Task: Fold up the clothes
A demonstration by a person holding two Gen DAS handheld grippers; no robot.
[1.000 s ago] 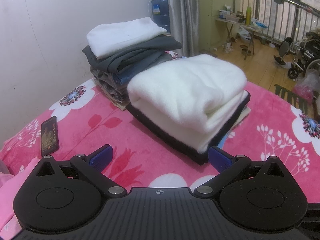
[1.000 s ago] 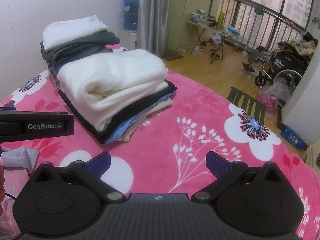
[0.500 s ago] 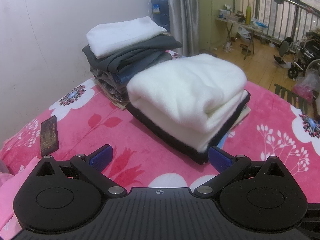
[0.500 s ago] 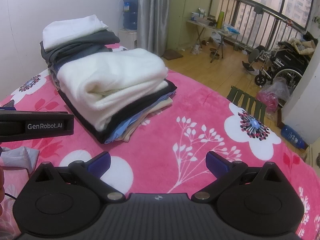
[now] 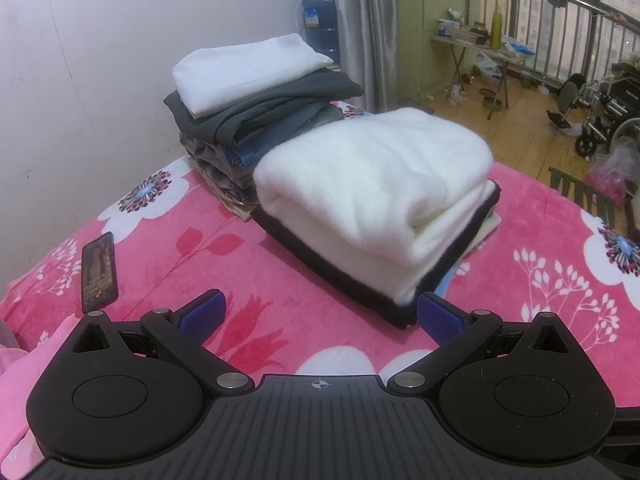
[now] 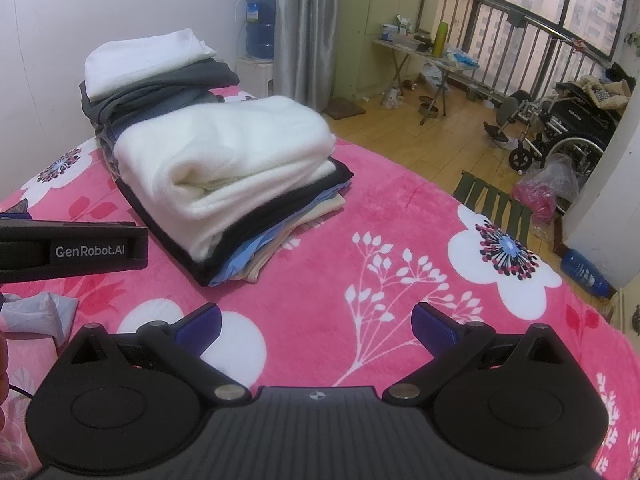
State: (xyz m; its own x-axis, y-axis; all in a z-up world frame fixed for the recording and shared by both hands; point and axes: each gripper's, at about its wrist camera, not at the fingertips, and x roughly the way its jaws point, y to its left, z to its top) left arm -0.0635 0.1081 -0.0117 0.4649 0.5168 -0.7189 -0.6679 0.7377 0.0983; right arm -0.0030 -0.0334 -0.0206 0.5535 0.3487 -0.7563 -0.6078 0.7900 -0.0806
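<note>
Left wrist view shows the folded white fleece [image 5: 372,196] resting on top of the near stack, over a black layer [image 5: 344,276] and thinner folded pieces, on the pink floral bedspread [image 5: 280,320]. Behind it, touching or nearly so, stands the taller pile [image 5: 256,92] of grey and white garments. Nothing has shifted from the frames a second earlier: the stacks and both tools sit as they did, which suggests a pause between garments. The left gripper [image 5: 320,314] hovers empty with fingers spread; the right gripper [image 6: 316,326] likewise. A crumpled pale cloth [image 6: 40,312] at the right view's edge may be next, though it is poorly seen. A phone [image 5: 99,272] lies apart.
</note>
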